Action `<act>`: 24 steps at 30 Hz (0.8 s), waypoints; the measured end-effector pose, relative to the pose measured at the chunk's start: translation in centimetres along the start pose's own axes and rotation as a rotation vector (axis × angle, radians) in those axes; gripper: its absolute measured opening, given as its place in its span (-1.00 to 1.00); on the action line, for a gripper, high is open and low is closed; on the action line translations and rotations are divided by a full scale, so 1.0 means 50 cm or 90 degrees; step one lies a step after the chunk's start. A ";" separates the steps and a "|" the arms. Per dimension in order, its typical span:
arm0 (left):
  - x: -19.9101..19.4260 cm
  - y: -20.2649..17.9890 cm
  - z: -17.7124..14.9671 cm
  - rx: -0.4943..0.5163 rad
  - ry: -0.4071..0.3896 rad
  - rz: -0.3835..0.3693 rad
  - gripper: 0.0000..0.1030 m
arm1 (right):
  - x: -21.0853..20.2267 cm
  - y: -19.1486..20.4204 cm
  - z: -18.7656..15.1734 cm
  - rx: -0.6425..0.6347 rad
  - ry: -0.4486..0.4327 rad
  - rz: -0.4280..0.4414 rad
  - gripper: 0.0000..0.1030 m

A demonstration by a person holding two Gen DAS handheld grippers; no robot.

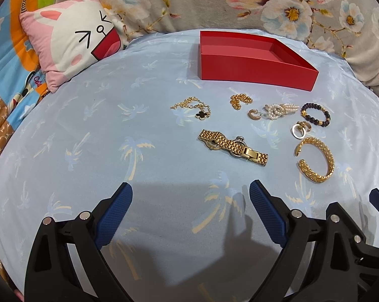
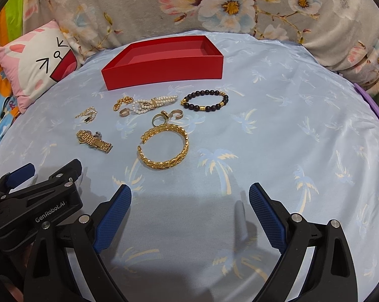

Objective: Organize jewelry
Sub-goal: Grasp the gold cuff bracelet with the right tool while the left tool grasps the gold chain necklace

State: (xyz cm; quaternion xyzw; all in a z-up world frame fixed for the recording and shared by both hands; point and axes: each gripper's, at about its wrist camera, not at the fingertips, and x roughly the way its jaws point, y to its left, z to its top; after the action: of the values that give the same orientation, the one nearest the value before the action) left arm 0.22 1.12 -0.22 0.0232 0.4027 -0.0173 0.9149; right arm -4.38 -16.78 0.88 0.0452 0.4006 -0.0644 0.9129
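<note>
Ahead of both spread, empty claws, left claw, right claw, jewelry on blue cloth, gold cuff nearest, red box beyond.

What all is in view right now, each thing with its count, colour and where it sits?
box: one, red, open and empty, far side of the bedsheet
watch: one, gold, nearest piece on the left
cuff bangle: one, gold, nearest piece on the right
bead bracelet: one, dark with gold beads, before the box, rightmost
pearl bracelet: one, white, before the box
chains: two, gold, clover chain leftmost, short chain beside the pearls
rings and hoop earrings: a few, gold, count unclear
bedsheet: one, pale blue, palm print
pillow: one, pink and white, far left
left gripper: jaws open, empty
right gripper: jaws open, empty
</note>
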 end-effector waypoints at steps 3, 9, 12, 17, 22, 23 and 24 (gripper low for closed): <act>0.002 0.013 -0.001 -0.005 0.007 -0.002 0.79 | 0.004 0.002 0.006 -0.002 0.005 0.013 0.81; 0.005 0.060 0.013 -0.033 0.022 0.000 0.80 | 0.021 0.009 0.040 -0.007 0.020 0.039 0.70; 0.007 0.077 0.022 -0.050 0.024 -0.006 0.80 | 0.041 0.017 0.055 -0.016 0.032 0.046 0.59; 0.013 0.070 0.035 -0.033 0.027 -0.013 0.80 | 0.078 0.024 0.067 -0.023 0.062 0.052 0.40; 0.021 0.055 0.044 -0.015 0.028 -0.019 0.80 | 0.085 0.028 0.074 -0.038 0.058 0.043 0.14; 0.024 0.052 0.046 -0.013 0.029 -0.020 0.80 | 0.085 0.027 0.075 -0.040 0.055 0.041 0.08; 0.025 0.051 0.048 -0.013 0.030 -0.022 0.80 | 0.086 0.027 0.076 -0.042 0.052 0.037 0.00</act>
State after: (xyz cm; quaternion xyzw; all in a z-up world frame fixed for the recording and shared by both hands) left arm 2.96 3.54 0.52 0.0074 0.4248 -0.0285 0.9048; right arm 1.45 -16.31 0.32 0.0296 0.4381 -0.0229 0.8981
